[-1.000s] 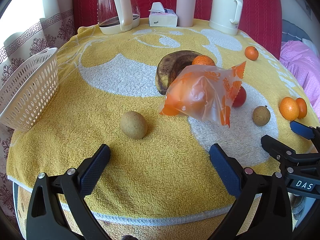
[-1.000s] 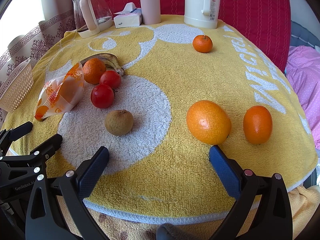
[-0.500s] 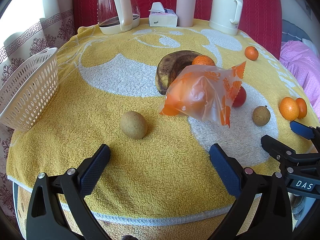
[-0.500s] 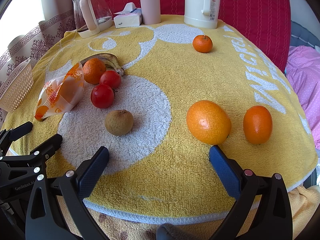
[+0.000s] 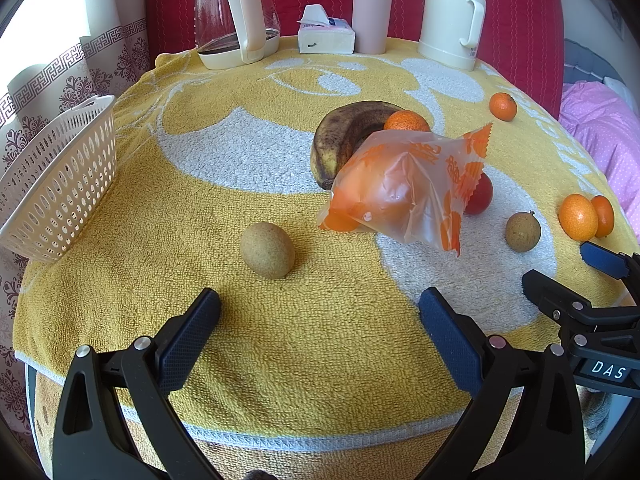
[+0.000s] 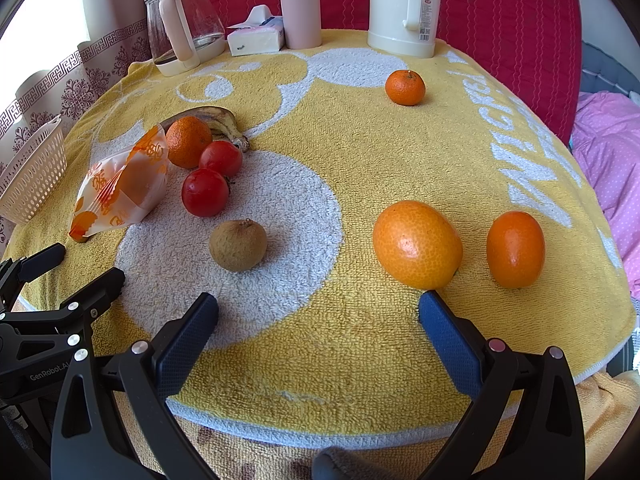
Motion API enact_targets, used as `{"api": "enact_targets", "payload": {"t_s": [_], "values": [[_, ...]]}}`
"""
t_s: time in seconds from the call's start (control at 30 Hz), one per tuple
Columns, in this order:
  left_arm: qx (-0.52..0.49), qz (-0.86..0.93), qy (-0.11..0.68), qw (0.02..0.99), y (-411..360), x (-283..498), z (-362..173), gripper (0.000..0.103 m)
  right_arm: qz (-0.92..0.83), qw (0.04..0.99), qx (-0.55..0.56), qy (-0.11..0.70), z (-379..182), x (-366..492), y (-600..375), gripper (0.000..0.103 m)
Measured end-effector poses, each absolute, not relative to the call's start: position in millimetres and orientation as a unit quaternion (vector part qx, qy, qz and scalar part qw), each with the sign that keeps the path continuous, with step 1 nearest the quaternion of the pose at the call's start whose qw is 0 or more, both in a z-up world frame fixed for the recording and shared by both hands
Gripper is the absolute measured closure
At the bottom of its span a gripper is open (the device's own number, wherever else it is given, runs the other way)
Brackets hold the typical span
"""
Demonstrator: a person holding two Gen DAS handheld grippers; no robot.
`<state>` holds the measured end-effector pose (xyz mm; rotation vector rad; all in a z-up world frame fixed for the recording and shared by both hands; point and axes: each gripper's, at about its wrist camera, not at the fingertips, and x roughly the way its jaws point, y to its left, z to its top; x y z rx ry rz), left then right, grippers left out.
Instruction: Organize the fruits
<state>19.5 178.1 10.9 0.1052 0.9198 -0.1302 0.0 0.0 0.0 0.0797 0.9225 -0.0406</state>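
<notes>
Two views. Left wrist: left gripper gapes empty near the towel's front edge, brown fruit just ahead, firm, grip its sides. Right wrist: right gripper spread empty; large orange firm, slippery.

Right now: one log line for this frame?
phase: pre-grasp | left gripper: open, empty | right gripper: open, empty | basket: no fruit visible | fruits: loose on towel

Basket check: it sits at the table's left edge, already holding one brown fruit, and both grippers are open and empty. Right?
Not quite. The basket is at the left edge, but the left wrist view shows no fruit in it; the brown fruit lies on the towel. The left gripper and right gripper are open and empty.
</notes>
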Motion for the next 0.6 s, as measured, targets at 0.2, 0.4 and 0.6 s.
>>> {"api": "enact_targets", "payload": {"t_s": [0.2, 0.4, 0.6], "values": [[0.051, -0.063, 0.443, 0.893, 178.2, 19.4, 10.9, 0.002, -0.02, 0.895, 0.039, 0.445, 0.0, 0.0, 0.0, 0.005], [0.051, -0.063, 0.443, 0.893, 178.2, 18.9, 11.2, 0.002, -0.02, 0.895, 0.038, 0.445, 0.0, -0.3, 0.2, 0.005], [0.045, -0.064, 0.446, 0.891, 177.8, 19.2, 11.9, 0.002, -0.022, 0.891, 0.028, 0.453, 0.1, 2.3, 2.6, 0.005]]}}
